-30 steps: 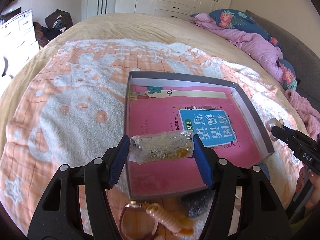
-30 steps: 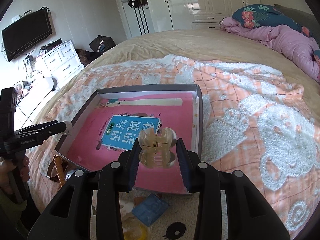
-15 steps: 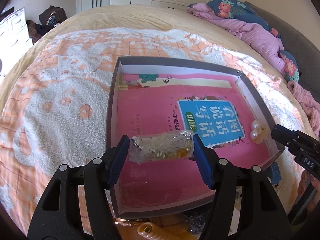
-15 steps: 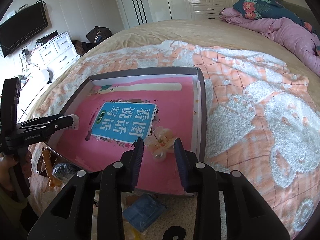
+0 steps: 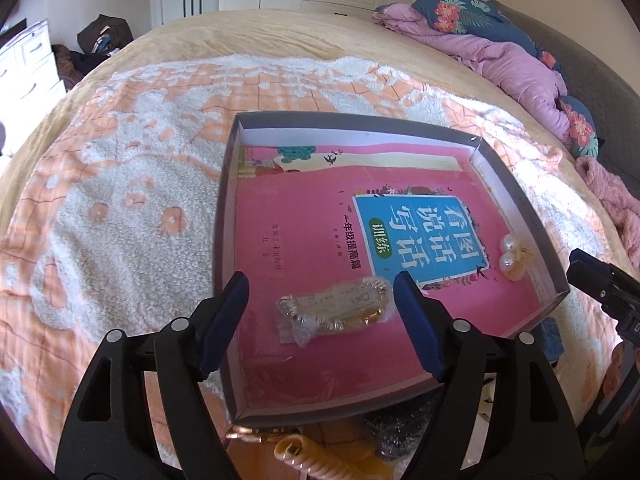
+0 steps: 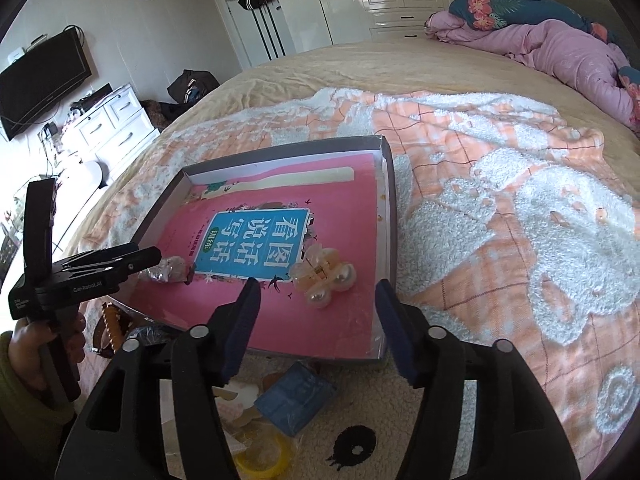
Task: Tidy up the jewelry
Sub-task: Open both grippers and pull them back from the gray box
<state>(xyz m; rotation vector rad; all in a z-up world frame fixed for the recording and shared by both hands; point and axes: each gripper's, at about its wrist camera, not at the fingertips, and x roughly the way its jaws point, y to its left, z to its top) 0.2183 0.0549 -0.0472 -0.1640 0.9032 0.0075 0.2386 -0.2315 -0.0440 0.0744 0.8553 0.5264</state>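
A grey shallow box [image 5: 226,216] lies on the bed with a pink book [image 5: 304,236] as its floor. A clear bag of gold jewelry [image 5: 336,312] lies on the book between the fingers of my open left gripper [image 5: 320,320]. A pearl hair clip [image 6: 324,276] lies on the book near the box's right wall, just ahead of my open right gripper [image 6: 318,320]. The clip also shows in the left wrist view [image 5: 512,258]. The box shows in the right wrist view [image 6: 390,200].
Loose items lie on the blanket in front of the box: a coiled peach hair tie [image 5: 304,456], a dark mesh bundle [image 5: 400,428], a blue packet [image 6: 294,400], a yellow ring [image 6: 260,456]. A pink duvet [image 6: 560,48] lies at the far right.
Both grippers opened over the box. The jewelry bag dropped from the left gripper onto the book. The pearl clip left the right gripper and lies on the book.
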